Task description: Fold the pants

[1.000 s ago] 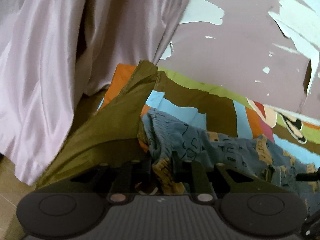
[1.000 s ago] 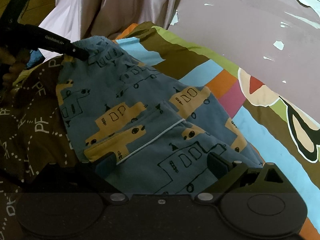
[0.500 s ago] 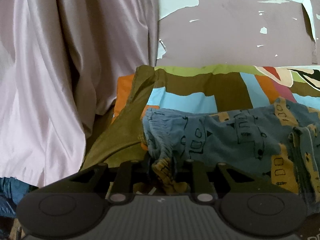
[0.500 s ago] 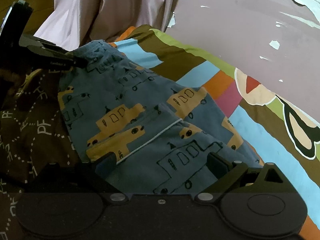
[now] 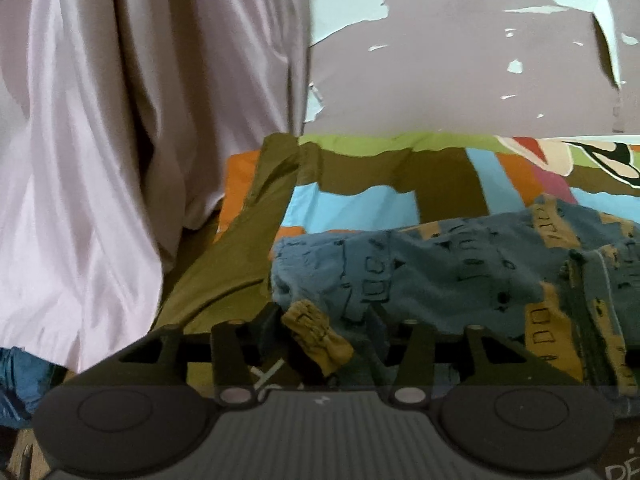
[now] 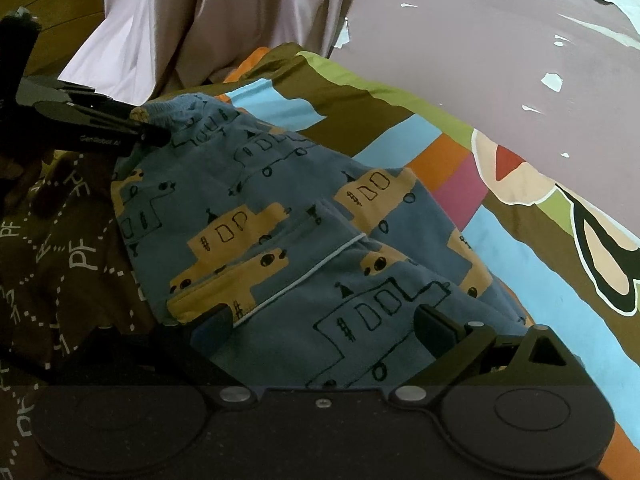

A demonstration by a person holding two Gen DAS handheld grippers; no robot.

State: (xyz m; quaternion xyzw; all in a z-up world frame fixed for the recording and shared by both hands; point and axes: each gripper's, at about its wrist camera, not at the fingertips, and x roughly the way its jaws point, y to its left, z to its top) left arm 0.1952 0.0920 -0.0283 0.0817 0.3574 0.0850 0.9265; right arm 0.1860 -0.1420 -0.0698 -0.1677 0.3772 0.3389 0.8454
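Swung level since a second ago, the left gripper [image 5: 324, 344] is opening off the pants [image 6: 304, 248] waistband, right gripper [image 6: 324, 332] spread wide, folding apparently part-done.

Left wrist view: looks forward and down along the left hand-held gripper [image 5: 320, 320], close over the waistband end of the pants [image 5: 440, 276], facing the curtain [image 5: 120, 140] and peeling wall [image 5: 440, 80]. Right wrist view: looks down along the right hand-held gripper [image 6: 324, 320], close above the same pants [image 6: 280, 200]. Both views share the pants, bedspread [image 5: 360, 208], curtain and wall; the right view also shows the left hand-held gripper [image 6: 152, 130].
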